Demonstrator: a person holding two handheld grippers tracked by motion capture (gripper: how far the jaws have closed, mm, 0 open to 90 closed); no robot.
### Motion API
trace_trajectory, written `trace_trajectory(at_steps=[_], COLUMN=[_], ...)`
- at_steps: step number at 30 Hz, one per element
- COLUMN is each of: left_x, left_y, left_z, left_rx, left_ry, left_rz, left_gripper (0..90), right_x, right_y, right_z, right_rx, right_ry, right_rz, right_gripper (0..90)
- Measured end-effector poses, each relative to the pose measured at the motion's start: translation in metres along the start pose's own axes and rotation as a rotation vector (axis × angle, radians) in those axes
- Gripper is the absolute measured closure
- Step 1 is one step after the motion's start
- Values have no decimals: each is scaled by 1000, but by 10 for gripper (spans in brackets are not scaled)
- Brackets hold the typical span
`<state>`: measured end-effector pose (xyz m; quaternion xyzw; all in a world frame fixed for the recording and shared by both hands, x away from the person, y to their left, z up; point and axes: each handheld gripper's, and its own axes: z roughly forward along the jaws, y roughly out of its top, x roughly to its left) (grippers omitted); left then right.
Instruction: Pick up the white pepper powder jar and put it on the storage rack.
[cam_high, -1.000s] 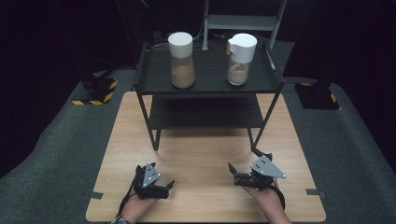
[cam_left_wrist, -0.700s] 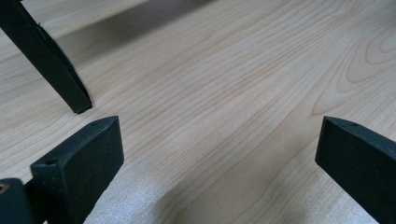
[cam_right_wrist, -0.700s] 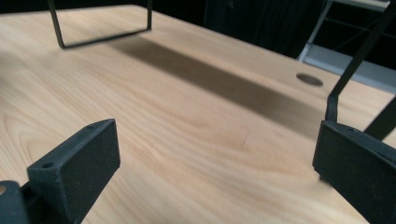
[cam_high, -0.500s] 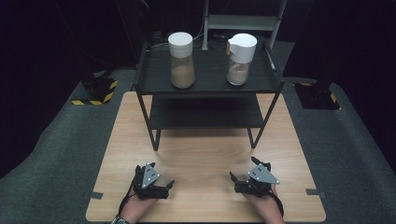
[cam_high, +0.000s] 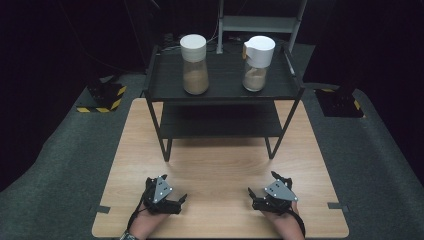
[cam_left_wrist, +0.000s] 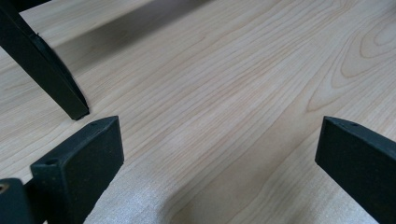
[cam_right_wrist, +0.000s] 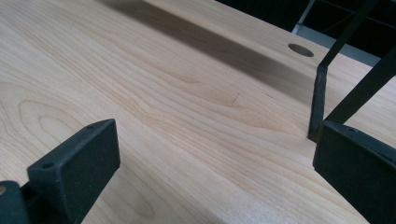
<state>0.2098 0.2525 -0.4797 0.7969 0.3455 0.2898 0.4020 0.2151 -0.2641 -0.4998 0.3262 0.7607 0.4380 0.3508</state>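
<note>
Light wooden tabletop (cam_high: 220, 165) lies on a grey carpeted floor (cam_high: 60, 165), with short dark tape marks at its near left and right edges. A black metal two-tier shelf rack (cam_high: 222, 85) stands on the far half of the board, four thin legs down on the wood. The near half, from the rack's front legs to the near edge, is bare wood and open across its full width.

On the top tier, two clear glass jars with brown granular fill: the left jar with a cream rounded lid (cam_high: 194, 64) and the right jar with a white lid and a small tan tab at its side (cam_high: 257, 62). Both stand upright, long axis vertical, well apart, each near the middle of its half of the tier. The lower tier looks bare, in shadow.

Left black hand-held gripper (cam_high: 172, 204) sits low over the near left part of the board, jaws pointing toward the table's middle and right. In the left gripper view its jaws (cam_left_wrist: 212, 154) stand wide apart with nothing between, bare wood under them, one rack leg (cam_left_wrist: 44, 65) ahead at the left.

Right black hand-held gripper (cam_high: 256, 196) sits near the near right edge, jaws pointing left toward the other. In the right gripper view its jaws (cam_right_wrist: 215, 151) are likewise spread and empty; a rack leg (cam_right_wrist: 318, 100) stands just beyond the right jaw, and a round hole (cam_right_wrist: 300, 50) shows in the board near its far edge.

The grippers are well apart, with clear wood between.
</note>
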Motion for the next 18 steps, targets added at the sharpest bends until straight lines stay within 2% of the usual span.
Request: trace_trajectory(at_steps=[3, 7, 12, 18], left_x=[-1, -3, -6, -3], left_y=[2, 5, 7, 7], left_z=[1, 2, 4, 4], left_rx=[10, 28, 38, 40], left_ry=[4, 16, 26, 26], left_rz=[4, 6, 11, -13], left_gripper=[13, 13, 13, 14], right_x=[2, 4, 3, -1], right_y=[1, 4, 4, 1], right_z=[0, 0, -1, -4], right_rx=[9, 30, 29, 24], right_ry=[2, 13, 21, 24], right_rz=[-21, -77, -76, -53], right_gripper=[0, 0, 0, 0])
